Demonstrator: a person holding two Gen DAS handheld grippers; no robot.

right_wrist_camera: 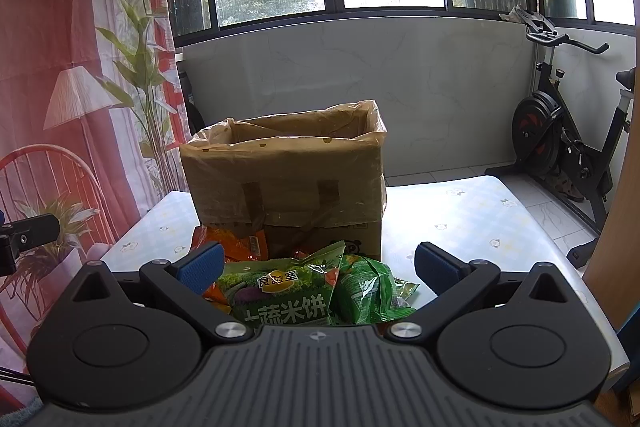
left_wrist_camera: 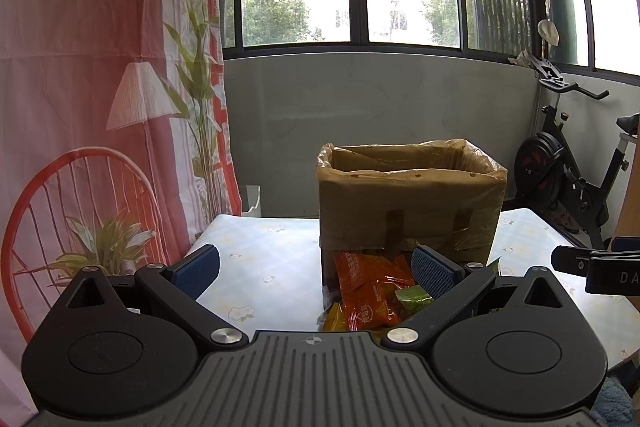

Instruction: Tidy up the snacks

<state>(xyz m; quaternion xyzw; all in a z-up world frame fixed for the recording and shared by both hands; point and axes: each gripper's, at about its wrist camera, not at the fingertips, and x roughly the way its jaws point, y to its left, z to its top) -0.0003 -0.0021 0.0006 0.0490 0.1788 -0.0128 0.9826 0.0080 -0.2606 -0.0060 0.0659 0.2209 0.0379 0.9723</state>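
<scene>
Lined cardboard box [right_wrist_camera: 286,183] (interior unseen), snack packets [right_wrist_camera: 304,291] alongside

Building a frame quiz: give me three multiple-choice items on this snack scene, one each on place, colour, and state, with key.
1. Where do the snack packets lie?
A. Inside the box
B. On the table in front of the box
C. On the floor

2. What colour is the packet nearest the right tool?
A. Green
B. Blue
C. White

3. How is the left tool?
A. Shut on a packet
B. Open, holding nothing
C. Out of view

Key: B, the snack packets lie before the cardboard box on the table; A, green packet by the right tool; B, left tool has spread fingers.
</scene>
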